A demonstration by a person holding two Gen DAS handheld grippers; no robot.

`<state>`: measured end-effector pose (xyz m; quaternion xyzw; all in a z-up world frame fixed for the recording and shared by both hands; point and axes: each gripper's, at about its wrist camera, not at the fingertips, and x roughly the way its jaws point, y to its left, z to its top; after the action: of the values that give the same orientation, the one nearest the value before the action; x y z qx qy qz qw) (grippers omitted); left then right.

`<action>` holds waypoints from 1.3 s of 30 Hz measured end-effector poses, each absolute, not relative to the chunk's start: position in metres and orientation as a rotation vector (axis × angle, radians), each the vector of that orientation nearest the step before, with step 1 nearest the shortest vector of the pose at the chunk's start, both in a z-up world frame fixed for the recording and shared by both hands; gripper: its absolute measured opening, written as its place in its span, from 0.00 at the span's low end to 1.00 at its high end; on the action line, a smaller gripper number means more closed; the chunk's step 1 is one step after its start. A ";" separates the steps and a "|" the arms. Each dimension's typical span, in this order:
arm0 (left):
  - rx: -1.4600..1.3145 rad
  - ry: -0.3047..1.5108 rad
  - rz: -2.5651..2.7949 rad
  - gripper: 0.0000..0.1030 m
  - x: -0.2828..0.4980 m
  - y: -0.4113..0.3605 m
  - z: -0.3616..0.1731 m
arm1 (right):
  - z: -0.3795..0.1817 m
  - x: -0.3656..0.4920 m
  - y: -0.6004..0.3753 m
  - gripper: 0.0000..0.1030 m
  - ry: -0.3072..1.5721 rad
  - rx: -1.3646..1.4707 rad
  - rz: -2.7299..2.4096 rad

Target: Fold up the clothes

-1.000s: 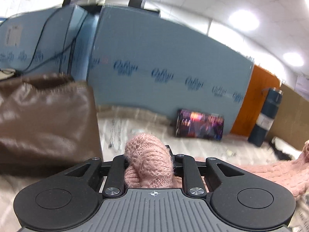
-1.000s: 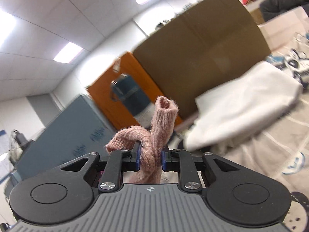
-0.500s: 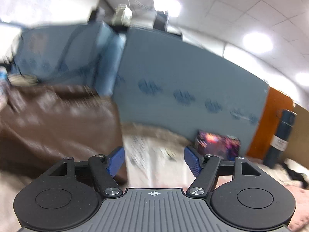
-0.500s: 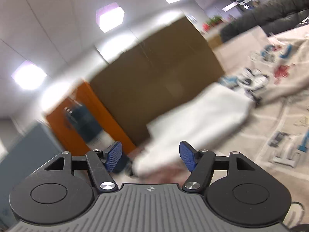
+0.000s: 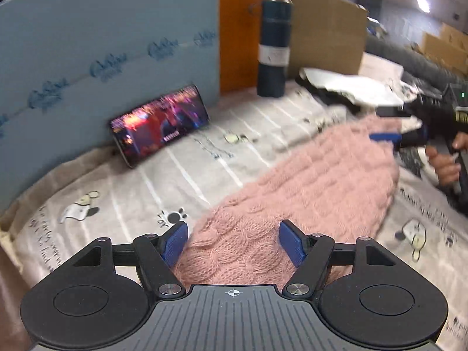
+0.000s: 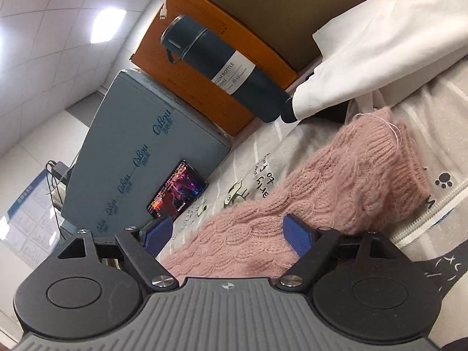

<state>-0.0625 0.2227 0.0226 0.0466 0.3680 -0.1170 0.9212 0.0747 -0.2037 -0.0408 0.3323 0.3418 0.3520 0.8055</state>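
A second ago each gripper was clamped on a bunch of pink knit; half a second ago both had let go and pointed up at the walls. Now both look down at the printed bedsheet point(image 5: 181, 175), and the pink cable-knit sweater point(image 5: 307, 187) lies spread across it from the near edge toward the far right.

The left gripper point(image 5: 233, 244) has its blue pads wide apart over the sweater's near end, holding nothing. The right gripper point(image 6: 226, 235) is likewise spread and empty above the knit, whose ribbed hem point(image 6: 409, 161) reaches toward the sheet's right side.

Along the far edge stands a blue foam board point(image 5: 102, 44), then an orange board point(image 5: 237, 29) and brown cardboard point(image 5: 324, 26). A dark blue vacuum bottle point(image 5: 273, 46) stands upright before the orange board, and a lit phone point(image 5: 159, 124) leans against the blue board. White cloth point(image 6: 380, 38) lies heaped near the bottle, beyond the sweater.

Only the left wrist view shows the person's right hand point(image 5: 444, 163) on its gripper handle past the sweater's far end. Only the right wrist view shows the bottle's label text and a white zipper strip point(image 6: 433, 210) beside the hem.
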 end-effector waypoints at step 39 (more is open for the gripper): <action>0.346 0.416 -0.355 0.04 -0.280 0.136 -0.011 | -0.012 -0.133 -0.160 0.09 0.820 0.490 0.894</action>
<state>-0.2795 0.1364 -0.0114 0.1700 0.2045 -0.1746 0.9480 -0.1334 -0.1601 -0.0121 0.2278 0.3815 0.4159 0.7935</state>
